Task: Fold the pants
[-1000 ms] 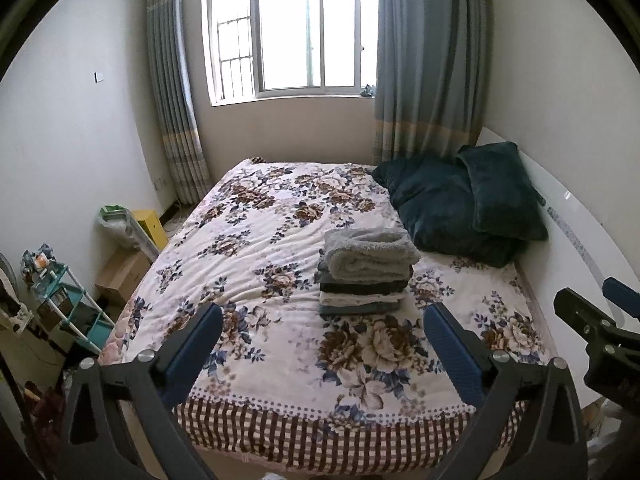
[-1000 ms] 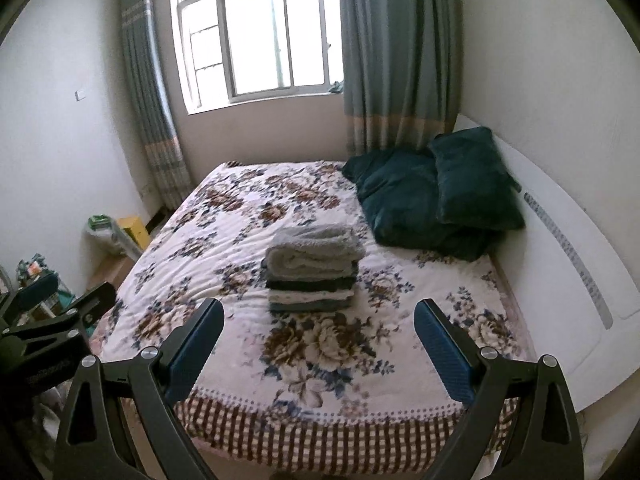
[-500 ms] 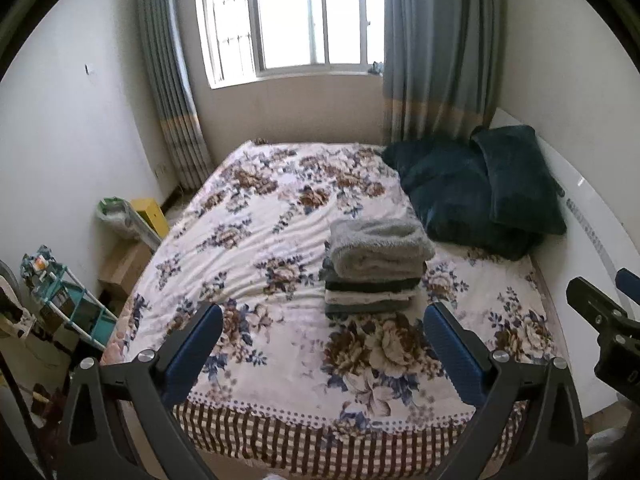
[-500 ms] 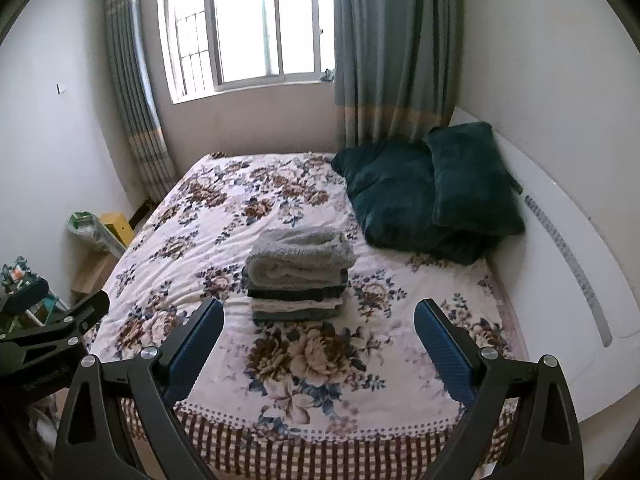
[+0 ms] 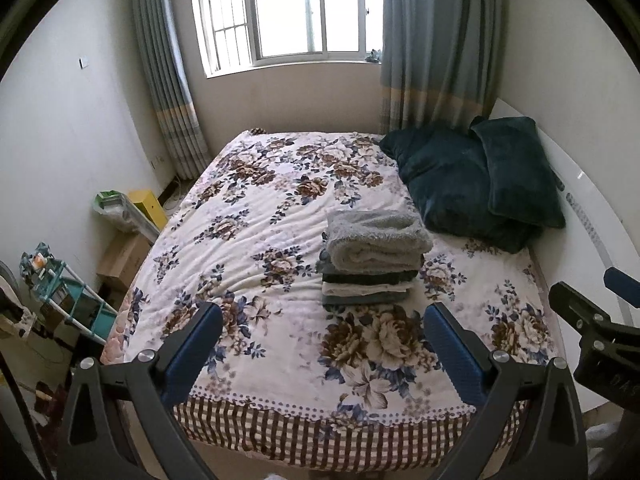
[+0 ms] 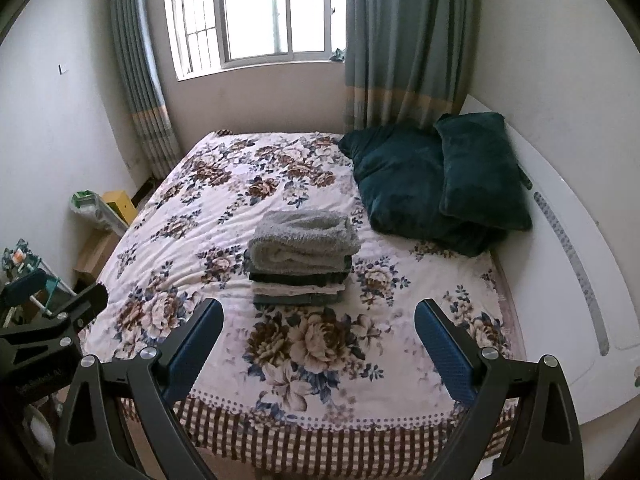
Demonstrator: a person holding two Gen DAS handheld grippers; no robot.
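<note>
A stack of folded pants (image 5: pixel 370 258) sits on the floral bedspread (image 5: pixel 260 216), a fluffy grey pair on top, dark and pale pairs under it. The stack also shows in the right wrist view (image 6: pixel 302 258). My left gripper (image 5: pixel 322 354) is open and empty, held above the foot of the bed, well short of the stack. My right gripper (image 6: pixel 316 350) is open and empty, at the same distance. Each gripper shows at the edge of the other's view: the right one (image 5: pixel 600 332), the left one (image 6: pixel 44 320).
Two dark teal pillows (image 5: pixel 480 180) lie at the right by the white headboard (image 5: pixel 592 216). A window and curtains (image 5: pixel 436 40) are behind the bed. On the floor at the left stand a teal rack (image 5: pixel 68 300), a cardboard box (image 5: pixel 124 256) and a yellow box (image 5: pixel 148 204).
Both grippers have tilted and moved a little closer to the bed, so the stack and bed sit lower and larger in view. The jaws stay open and empty.
</note>
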